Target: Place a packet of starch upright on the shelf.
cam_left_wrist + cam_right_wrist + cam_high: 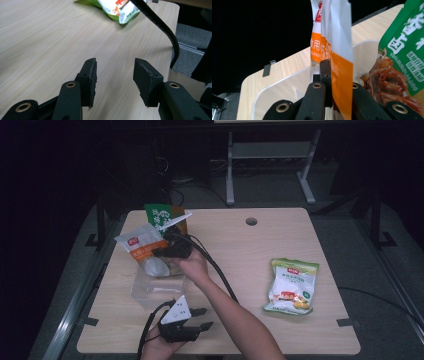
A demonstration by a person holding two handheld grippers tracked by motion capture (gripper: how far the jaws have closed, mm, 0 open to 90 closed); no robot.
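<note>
My right gripper (160,252) is shut on a white and orange bag (141,245), holding it upright over a clear plastic container (150,292) at the table's left. In the right gripper view the bag (339,50) stands pinched between the black jaws of that gripper (334,68), with the container's rim (284,87) below. A green bag (159,216) leans just behind; it appears beside the held one (404,37). My left gripper (204,318) hovers near the front edge. Its pads (91,75) stand apart over bare wood, with nothing between them (115,68).
A green and white snack bag (291,286) lies flat at the table's right; its corner (117,8) shows past the left gripper. The right gripper's black cable (160,22) trails across the table. A round hole (251,221) sits near the far edge.
</note>
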